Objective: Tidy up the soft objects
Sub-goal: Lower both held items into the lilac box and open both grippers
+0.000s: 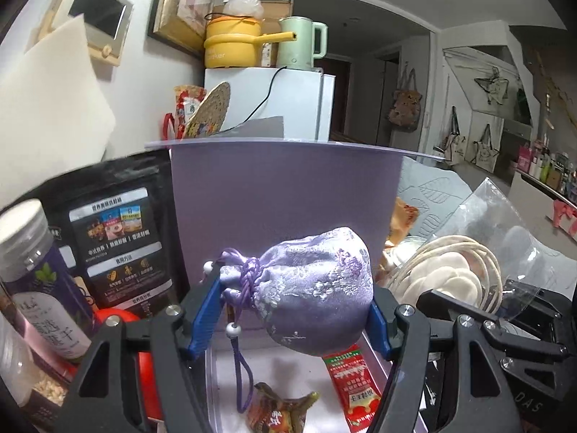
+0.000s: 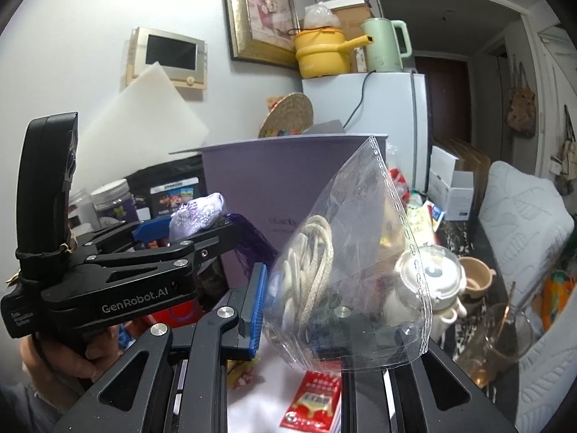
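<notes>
The left gripper (image 1: 292, 310) pinches a lilac brocade drawstring pouch (image 1: 313, 288) mid-frame, over a red sachet (image 1: 355, 389) and a candy wrapper (image 1: 279, 411). A purple box (image 1: 285, 195) stands right behind. The right gripper's (image 2: 299, 299) fingers, apparently fully closed, hold a clear bag of white rope (image 2: 346, 270) lower centre.

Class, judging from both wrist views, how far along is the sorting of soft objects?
Nothing soft looks put away yet. In hand: the left tool grips the purple pouch; the right tool grips the clear bag of cord. Left: setting both down, perhaps into the purple box.
</notes>
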Demonstrator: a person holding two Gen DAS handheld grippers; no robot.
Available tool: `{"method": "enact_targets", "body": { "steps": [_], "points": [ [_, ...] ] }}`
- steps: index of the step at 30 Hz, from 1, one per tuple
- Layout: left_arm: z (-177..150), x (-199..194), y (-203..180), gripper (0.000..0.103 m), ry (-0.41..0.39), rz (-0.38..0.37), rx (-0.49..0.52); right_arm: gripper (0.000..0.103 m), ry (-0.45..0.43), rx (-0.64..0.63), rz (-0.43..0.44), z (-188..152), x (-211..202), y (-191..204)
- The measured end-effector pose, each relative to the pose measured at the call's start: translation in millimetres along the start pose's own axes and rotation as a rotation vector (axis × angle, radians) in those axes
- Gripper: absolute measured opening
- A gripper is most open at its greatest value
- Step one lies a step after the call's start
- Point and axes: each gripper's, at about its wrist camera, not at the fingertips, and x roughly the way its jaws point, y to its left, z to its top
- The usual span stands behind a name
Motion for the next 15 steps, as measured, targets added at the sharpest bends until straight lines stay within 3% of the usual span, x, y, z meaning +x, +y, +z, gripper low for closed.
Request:
{"method": "enact_targets", "body": {
  "steps": [8, 15],
  "points": [
    [-10, 24, 11, 0.068, 0.045, 0.041, -0.024, 0.020, 0.054, 0.032, 0.000, -12, 30, -8],
    [-20, 51, 6, 0.068, 0.108, 0.082, 0.018, 0.020, 0.103, 0.005, -0.029, -22, 46, -6]
  ]
}}
